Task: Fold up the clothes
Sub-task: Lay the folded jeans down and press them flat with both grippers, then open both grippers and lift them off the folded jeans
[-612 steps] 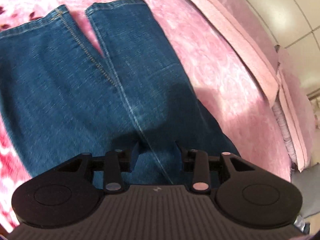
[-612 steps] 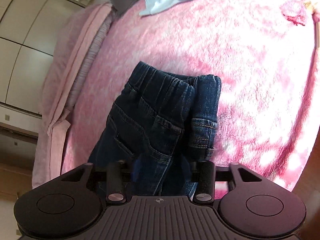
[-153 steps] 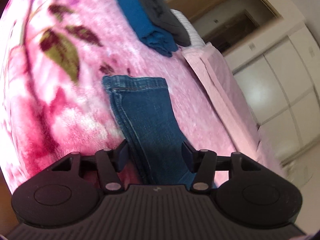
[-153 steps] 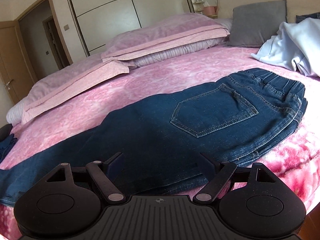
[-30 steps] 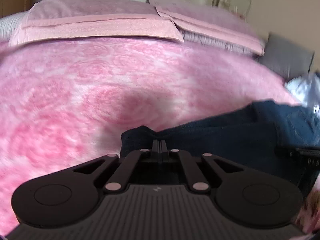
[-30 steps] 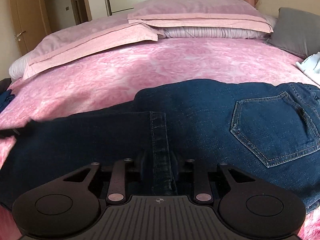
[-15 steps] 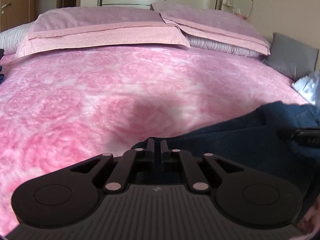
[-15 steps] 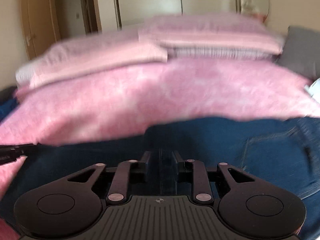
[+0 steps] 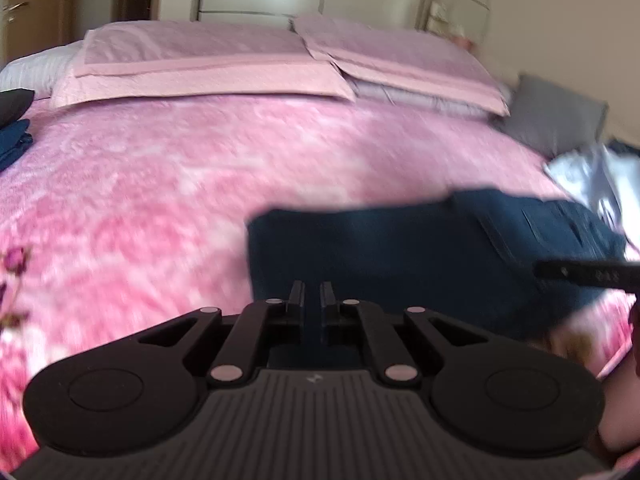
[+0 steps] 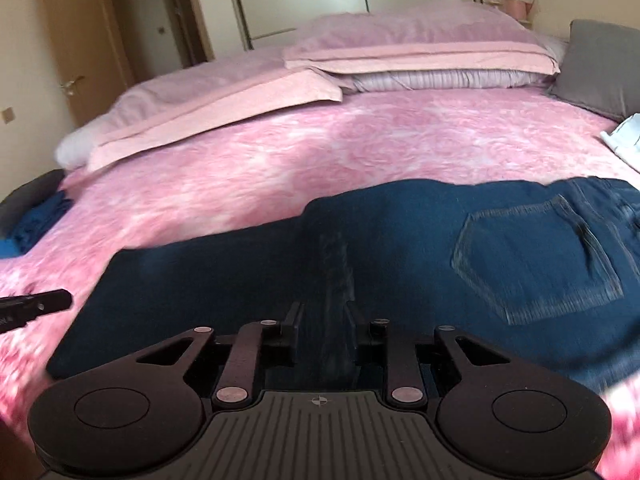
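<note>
Both tools grip folded jeans over a pink bed

No writing can be read; pale marks on the other tool's finger are blurred. The left tool point(image 9: 311, 294) is clenched on a thin edge of the dark blue denim jeans point(image 9: 400, 256); the right tool point(image 10: 325, 316) grasps a thicker stitched hem band. The jeans lie across the fuzzy pink blanket point(image 10: 320, 152), back pocket point(image 10: 536, 256) facing up. Beyond: flat pink pillows point(image 10: 420, 44), a grey cushion point(image 10: 600, 68), pale cloth point(image 10: 626, 136) and blue clothes point(image 9: 14, 140) at the edges.
</note>
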Demonstrator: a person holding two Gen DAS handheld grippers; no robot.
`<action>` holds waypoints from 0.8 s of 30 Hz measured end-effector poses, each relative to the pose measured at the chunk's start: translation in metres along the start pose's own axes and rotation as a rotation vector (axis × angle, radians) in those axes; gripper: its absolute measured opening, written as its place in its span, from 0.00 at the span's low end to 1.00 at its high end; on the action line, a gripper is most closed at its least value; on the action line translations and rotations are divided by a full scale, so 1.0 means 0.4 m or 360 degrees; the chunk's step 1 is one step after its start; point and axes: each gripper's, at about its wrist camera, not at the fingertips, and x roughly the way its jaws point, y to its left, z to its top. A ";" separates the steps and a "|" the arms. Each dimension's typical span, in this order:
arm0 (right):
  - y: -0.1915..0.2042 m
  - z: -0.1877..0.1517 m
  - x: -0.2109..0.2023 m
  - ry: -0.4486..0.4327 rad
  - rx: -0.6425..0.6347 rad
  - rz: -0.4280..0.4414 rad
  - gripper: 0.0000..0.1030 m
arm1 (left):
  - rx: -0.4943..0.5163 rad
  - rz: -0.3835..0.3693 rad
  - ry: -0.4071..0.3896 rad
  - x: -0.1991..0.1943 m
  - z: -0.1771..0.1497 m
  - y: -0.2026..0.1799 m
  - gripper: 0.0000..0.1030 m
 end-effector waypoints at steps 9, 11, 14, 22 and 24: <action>0.027 -0.038 -0.009 0.0033 -0.0083 -0.0134 0.25 | -0.0165 0.0161 0.0065 -0.014 -0.026 -0.034 0.05; 0.032 -0.044 -0.044 0.0004 -0.0082 -0.0135 0.25 | -0.0193 0.0235 0.0083 -0.034 -0.030 -0.050 0.05; 0.038 -0.063 -0.071 0.0048 -0.0042 -0.0127 0.25 | -0.0184 0.0318 0.0132 -0.061 -0.042 -0.086 0.15; 0.058 -0.127 -0.130 0.0144 0.0014 -0.0166 0.57 | -0.0124 0.0398 0.0175 -0.131 -0.076 -0.177 0.31; 0.064 -0.128 -0.161 0.0089 0.0008 -0.0163 0.59 | -0.0097 0.0419 0.0161 -0.149 -0.077 -0.193 0.33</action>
